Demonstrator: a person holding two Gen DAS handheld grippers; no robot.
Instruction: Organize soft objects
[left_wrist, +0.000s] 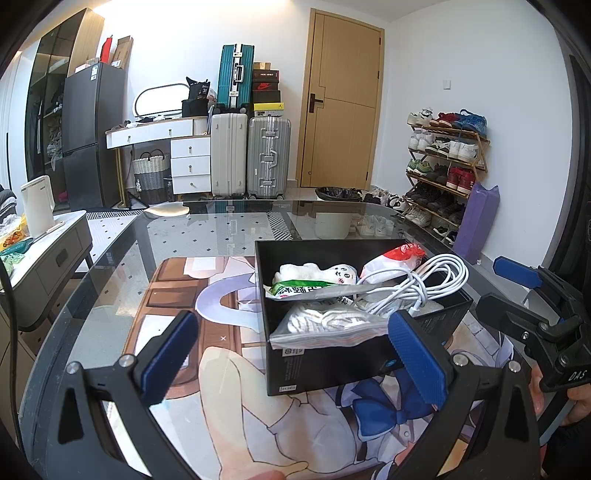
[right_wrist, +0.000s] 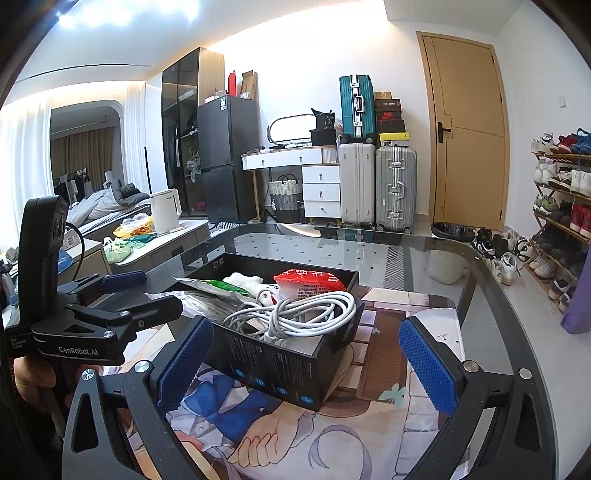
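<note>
A black open-topped box (left_wrist: 332, 365) sits on a printed mat (left_wrist: 229, 387) laid over a glass table (left_wrist: 110, 280). The table's rounded far edge curves in front of the suitcases (left_wrist: 251, 155) and the door (left_wrist: 343, 99), and bare glass lies between that edge and the box. To the box's left the mat is free; to its right, in the right wrist view, there is open mat and then glass out to the curved rim (right_wrist: 517, 314).

The box holds the soft things: a coiled white cable (left_wrist: 424, 284) piled at the right end, a red-and-white packet (left_wrist: 399, 258) behind it, a white plush toy (left_wrist: 325, 273) with a green-printed packet (left_wrist: 303, 288) across it, and a clear zip bag of striped cloth (left_wrist: 325, 325) that hangs over the near wall.

The left gripper (left_wrist: 295, 354) is spread wide and holds nothing; its right finger (left_wrist: 417, 362) stands just in front of the box's near right corner, its left finger over bare mat, so the box's near wall lies between them. The right gripper (right_wrist: 314, 365) is likewise released and empty, spread around the box's near corner (right_wrist: 280, 373), the cable just beyond its fingers. Each gripper shows at the edge of the other's view, close beside the box, with a hand (right_wrist: 33, 376) on the left handle
</note>
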